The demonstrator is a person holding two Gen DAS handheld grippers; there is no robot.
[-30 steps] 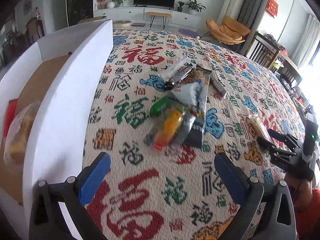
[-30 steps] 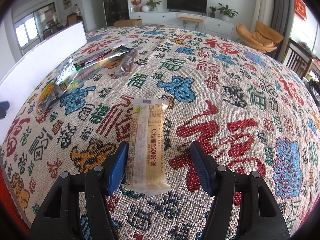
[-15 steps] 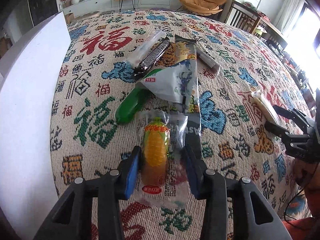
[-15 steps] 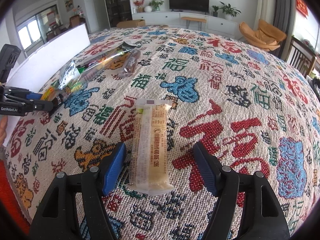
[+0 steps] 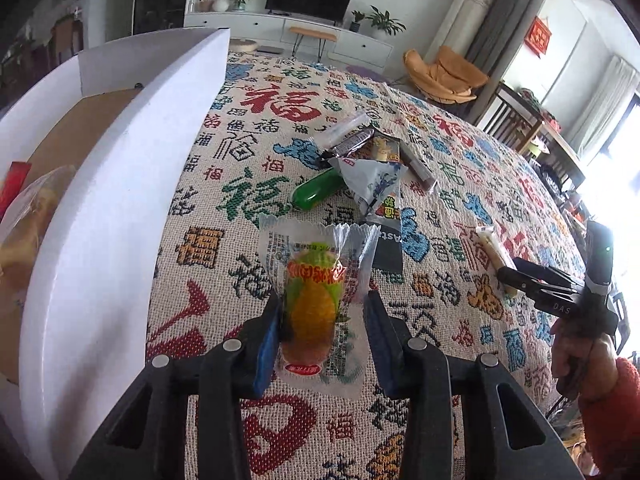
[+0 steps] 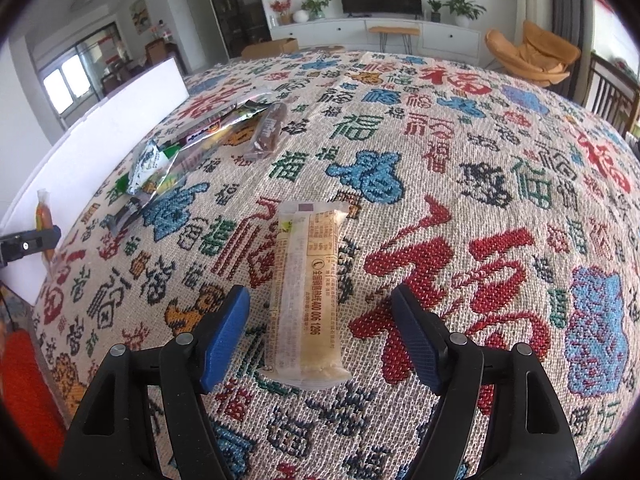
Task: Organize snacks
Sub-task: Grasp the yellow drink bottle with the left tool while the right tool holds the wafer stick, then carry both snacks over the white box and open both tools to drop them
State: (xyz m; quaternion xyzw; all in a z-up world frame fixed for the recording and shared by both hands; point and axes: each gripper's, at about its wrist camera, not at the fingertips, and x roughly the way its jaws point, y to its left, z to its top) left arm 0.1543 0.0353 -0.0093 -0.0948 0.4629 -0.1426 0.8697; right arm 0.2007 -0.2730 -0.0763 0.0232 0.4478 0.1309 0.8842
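The left gripper (image 5: 322,326) is closing on a clear-wrapped corn snack (image 5: 314,304) at lower centre, beside the white box (image 5: 120,208) at left. The right gripper (image 6: 320,324) is opening, straddling a pale snack bar (image 6: 306,292) lying untouched on the patterned tablecloth (image 6: 480,168).

Your white cardboard box (image 5: 120,208) runs off the left edge, its contents only partly visible. The print on the clear corn-snack packet (image 5: 316,300) is too blurred to read.

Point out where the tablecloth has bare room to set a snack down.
Bare cloth lies right of the pale bar, out to the far edge, and between the white box wall and the snack pile. It is crowded at that pile and near the corn snack.
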